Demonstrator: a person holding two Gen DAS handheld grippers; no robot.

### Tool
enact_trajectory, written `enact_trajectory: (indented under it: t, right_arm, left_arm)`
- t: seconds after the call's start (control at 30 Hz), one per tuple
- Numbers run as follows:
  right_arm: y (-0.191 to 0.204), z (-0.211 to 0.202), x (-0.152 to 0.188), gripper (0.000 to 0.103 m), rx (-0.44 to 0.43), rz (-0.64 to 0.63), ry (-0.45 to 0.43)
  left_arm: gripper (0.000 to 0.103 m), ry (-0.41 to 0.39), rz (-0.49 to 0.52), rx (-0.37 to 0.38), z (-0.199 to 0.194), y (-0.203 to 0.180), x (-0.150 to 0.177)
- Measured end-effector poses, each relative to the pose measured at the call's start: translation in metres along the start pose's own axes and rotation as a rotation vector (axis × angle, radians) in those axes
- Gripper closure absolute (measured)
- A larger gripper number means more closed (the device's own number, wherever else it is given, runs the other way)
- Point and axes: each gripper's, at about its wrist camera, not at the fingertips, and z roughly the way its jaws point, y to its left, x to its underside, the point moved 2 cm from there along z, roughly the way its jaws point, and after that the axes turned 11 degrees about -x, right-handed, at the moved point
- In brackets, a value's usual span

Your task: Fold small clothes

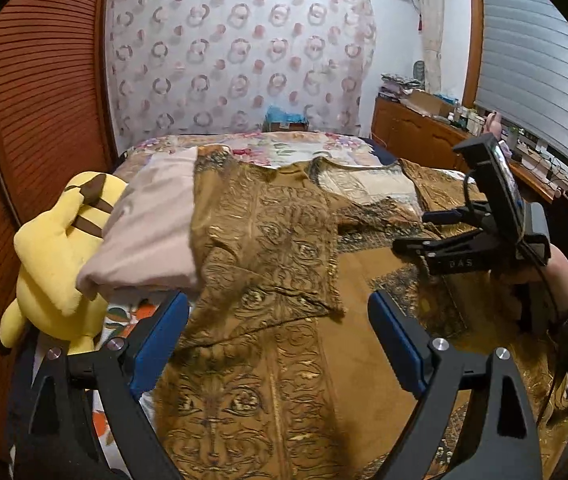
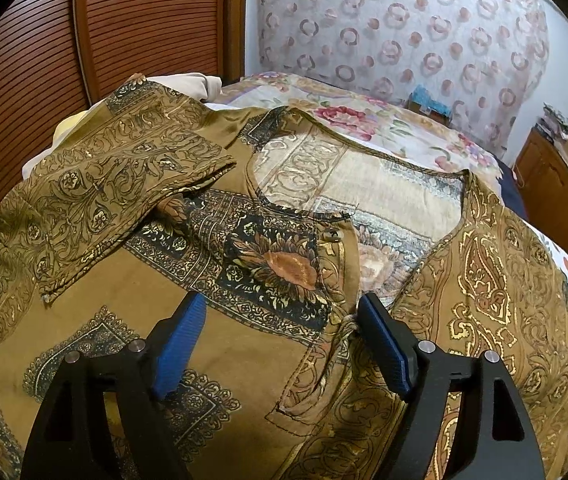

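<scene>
Thin, limp printed tunic on the bed; both claws wide, empty.
I would pinch the folded sleeve hem with left claw, right claw at neckline.

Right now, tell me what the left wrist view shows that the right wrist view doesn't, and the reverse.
Only the left wrist view shows the yellow plush toy, the pink pillow, the right gripper from outside and the left gripper, open. Only the right wrist view shows the neckline button and the sunflower print, between the open right gripper's fingers. Both show the brown patterned top, its sleeve folded inward, on the floral bedspread.
</scene>
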Motion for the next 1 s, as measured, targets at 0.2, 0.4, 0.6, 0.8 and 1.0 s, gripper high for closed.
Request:
enact_trajectory:
  t: [0.2, 0.4, 0.6, 0.8, 1.0]
  right_arm:
    - [-0.001, -0.004, 0.000, 0.023, -0.010, 0.000, -0.006]
    - [-0.024, -0.067, 0.011, 0.023, -0.007, 0.035, -0.106]
    - [-0.085, -0.132, 0.053, 0.023, 0.127, 0.094, -0.131]
    - [-0.172, -0.178, 0.108, 0.025, 0.265, 0.289, -0.139]
    - [-0.221, -0.191, 0.151, 0.026, 0.295, 0.426, -0.104]
  left_arm:
    - [0.012, -0.013, 0.003, 0.033, -0.006, -0.015, 0.000]
    - [0.012, -0.004, 0.028, 0.052, -0.008, -0.032, 0.003]
    - [0.012, -0.026, 0.036, 0.092, -0.018, -0.046, 0.003]
    - [0.012, -0.034, 0.052, 0.121, -0.022, -0.061, 0.002]
    - [0.012, -0.040, 0.066, 0.145, -0.025, -0.074, 0.002]
